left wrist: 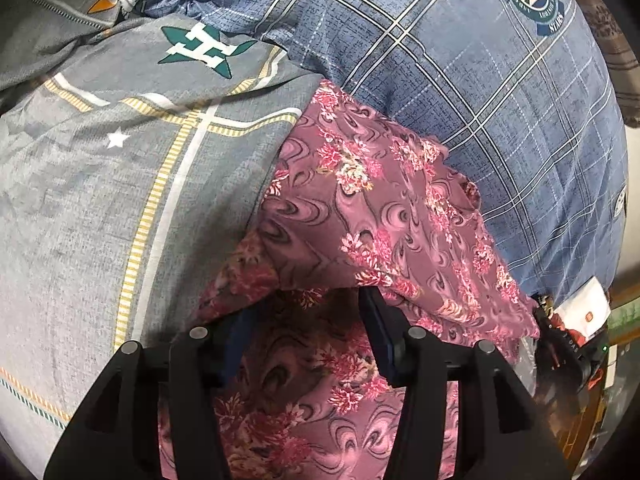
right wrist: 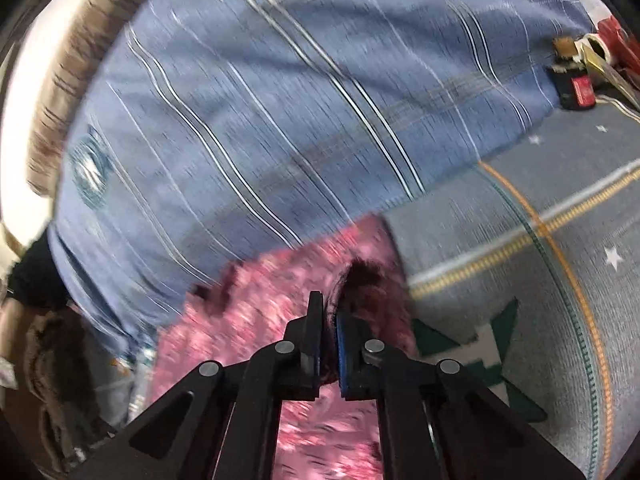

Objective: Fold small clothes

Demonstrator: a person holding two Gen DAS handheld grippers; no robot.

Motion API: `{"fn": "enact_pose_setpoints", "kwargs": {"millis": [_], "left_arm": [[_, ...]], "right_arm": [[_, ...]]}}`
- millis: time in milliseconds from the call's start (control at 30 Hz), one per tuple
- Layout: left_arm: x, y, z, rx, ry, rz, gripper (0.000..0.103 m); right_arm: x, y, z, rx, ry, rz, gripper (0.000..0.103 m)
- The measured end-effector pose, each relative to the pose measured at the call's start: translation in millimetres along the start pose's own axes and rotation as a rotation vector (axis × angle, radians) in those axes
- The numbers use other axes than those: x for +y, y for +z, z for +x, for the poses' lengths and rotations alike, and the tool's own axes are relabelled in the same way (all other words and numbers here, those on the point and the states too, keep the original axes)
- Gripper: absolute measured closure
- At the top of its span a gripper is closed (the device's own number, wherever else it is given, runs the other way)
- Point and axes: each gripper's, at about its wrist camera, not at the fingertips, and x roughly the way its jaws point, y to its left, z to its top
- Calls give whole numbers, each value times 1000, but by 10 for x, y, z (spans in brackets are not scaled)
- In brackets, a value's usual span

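A pink floral garment (left wrist: 360, 200) lies rumpled on the bed, across the seam between grey and blue bedding. My left gripper (left wrist: 308, 306) points down at it with its jaws apart. A folded edge of the cloth drapes over the fingertips and more cloth lies beneath, with no pinch visible. In the blurred right wrist view the same garment (right wrist: 260, 300) is lifted into a dark bunched fold. My right gripper (right wrist: 329, 308) is shut on that fold, with the cloth squeezed between its pads.
A grey quilt (left wrist: 100, 200) with yellow stripes, a star and a green emblem covers the left. A blue plaid cover (left wrist: 480, 80) fills the right. Small black, red and white items (left wrist: 576, 332) sit at the bed's edge. Brown patterned fabric (right wrist: 60, 80) borders the blue cover (right wrist: 260, 100).
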Motion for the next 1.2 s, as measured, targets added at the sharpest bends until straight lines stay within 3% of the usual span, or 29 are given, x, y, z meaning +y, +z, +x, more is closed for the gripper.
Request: {"fn": "enact_pose_setpoints", "kwargs": {"millis": [100, 233, 300, 333, 400, 500, 567, 633, 733, 867, 1033, 1200], "left_arm": [[-78, -12, -3, 16, 37, 38, 52], [-199, -174, -26, 71, 41, 106, 52], [-296, -312, -39, 58, 86, 181, 51], [-342, -363, -43, 54, 112, 218, 51], [-417, -484, -70, 73, 153, 285, 51], [-353, -627, -240, 129, 104, 318, 51], [-249, -726, -401, 150, 96, 343, 51], [-99, -854, -581, 163, 108, 385, 49], [216, -1090, -813, 212, 101, 415, 47], [635, -1480, -982, 290, 117, 401, 47], [798, -1986, -944, 407, 64, 371, 47], [736, -2171, -843, 435, 58, 398, 47]], "right_arm": [[-115, -78, 262, 200, -97, -2, 98], [-78, -168, -86, 118, -18, -45, 90], [-72, -268, -106, 173, -22, -84, 83], [-78, -340, -53, 244, -43, -112, 83], [-38, -400, -106, 280, -46, -165, 83], [9, -522, -274, 393, -95, -222, 79], [19, -663, -525, 414, -103, -291, 76], [-33, -826, -818, 424, -114, -359, 56], [-204, -1120, -1266, 423, -159, -409, 52], [-504, -1411, -1650, 415, -199, -395, 52], [-844, -1696, -1868, 446, -176, -289, 51], [-1070, -1868, -1872, 517, -41, -169, 48]]}}
